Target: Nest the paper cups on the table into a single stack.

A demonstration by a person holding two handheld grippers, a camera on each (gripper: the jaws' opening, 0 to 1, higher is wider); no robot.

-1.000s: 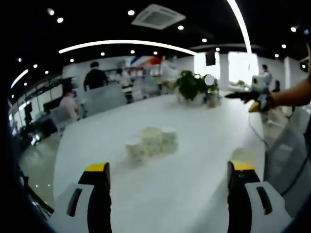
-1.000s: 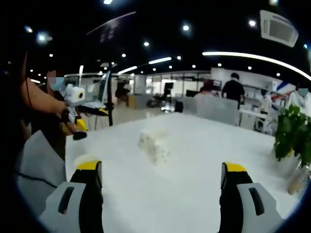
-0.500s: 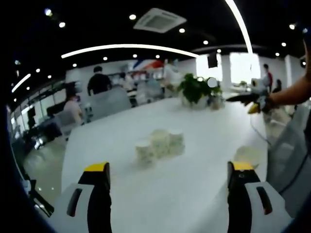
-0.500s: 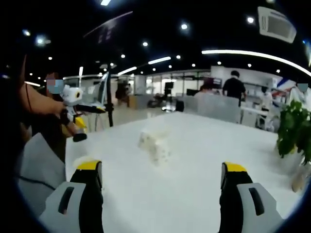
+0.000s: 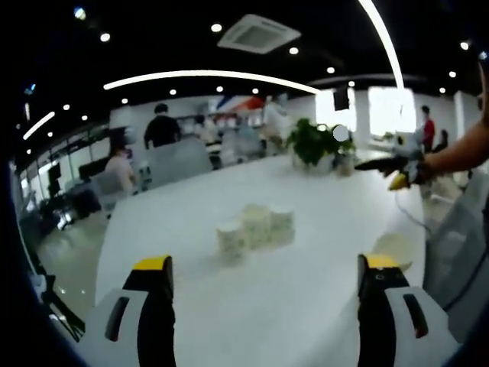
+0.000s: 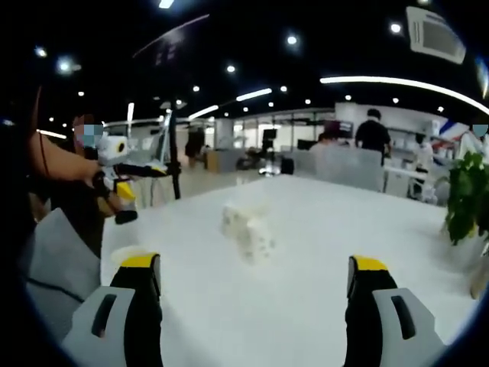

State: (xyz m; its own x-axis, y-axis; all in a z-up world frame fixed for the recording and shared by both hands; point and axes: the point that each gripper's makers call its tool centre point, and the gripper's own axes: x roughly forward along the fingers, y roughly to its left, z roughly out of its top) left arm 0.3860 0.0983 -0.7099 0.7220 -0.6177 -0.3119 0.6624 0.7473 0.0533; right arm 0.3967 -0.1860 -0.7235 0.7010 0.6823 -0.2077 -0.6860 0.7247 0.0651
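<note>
Several white patterned paper cups (image 5: pixel 256 228) stand close together in a cluster on the white table (image 5: pixel 306 298); in the right gripper view the same cluster (image 6: pixel 248 229) sits at mid-table. My left gripper (image 5: pixel 266 264) is open, its yellow-tipped jaws wide apart with nothing between them, well short of the cups. The right gripper (image 6: pixel 254 264) is also open and empty, back from the cluster. Each gripper also appears in the other's view, held in a person's hand off the table's edge: the right gripper (image 5: pixel 393 164) and the left gripper (image 6: pixel 122 170).
A pale round object (image 5: pixel 393 247), perhaps another cup, lies near the table's edge (image 6: pixel 126 253). A potted plant (image 5: pixel 313 141) stands at the far end of the table. Chairs and people fill the office behind. A grey chair back (image 6: pixel 65 260) is close to the table's near edge.
Both views have drifted slightly with the hands, so the cups sit a little further right in the left gripper view. The cups have not moved. Both grippers stay open.
</note>
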